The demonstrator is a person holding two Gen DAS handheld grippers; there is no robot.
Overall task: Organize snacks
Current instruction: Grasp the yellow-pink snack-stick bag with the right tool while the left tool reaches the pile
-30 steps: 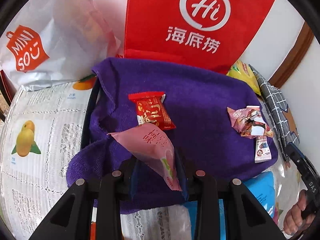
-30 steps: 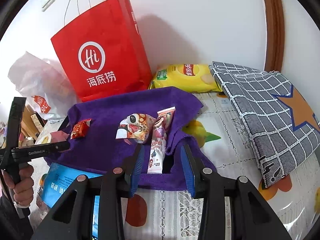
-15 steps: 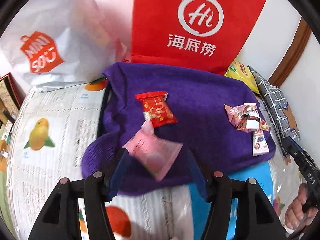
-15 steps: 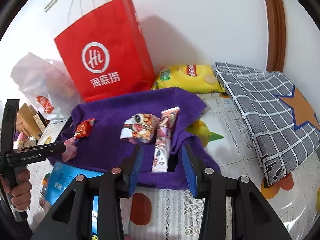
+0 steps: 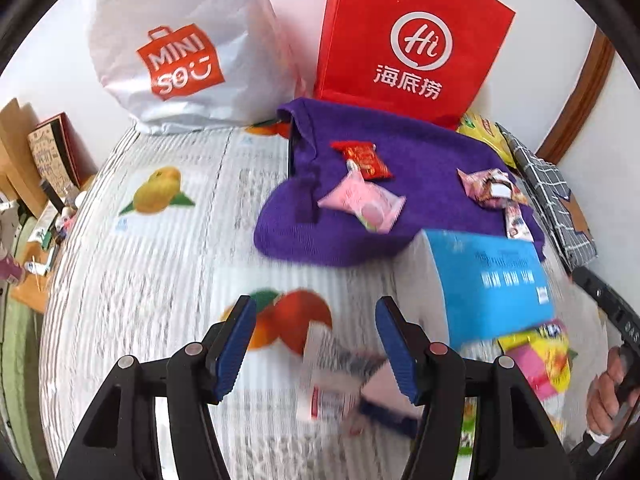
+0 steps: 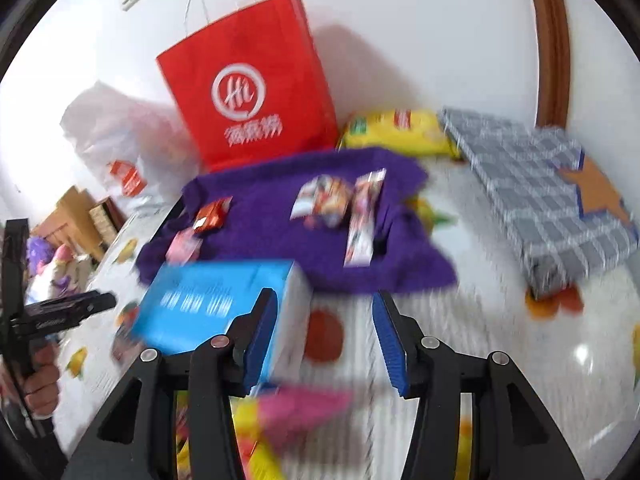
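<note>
Four snacks lie on your purple towel (image 5: 420, 184): one pink packet (image 5: 366, 205), one red packet (image 5: 366, 155), one crinkly packet (image 5: 492, 188) and one long stick pack (image 5: 515, 221). The pink packet sits near the towel's front edge. Your left hand-held gripper (image 5: 316, 344) is spread apart and holds nothing (the desk (image 5: 160, 272) below it looks blurry). The pink packet lies well ahead of it. Your right hand-held gripper (image 6: 324, 336) is spread apart too, just beside one blue box (image 6: 216, 300).

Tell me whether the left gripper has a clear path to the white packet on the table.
Probably yes. The left gripper is open and empty, and the white packet lies just below its jaws with nothing between them; blur hides the exact gap.
</note>
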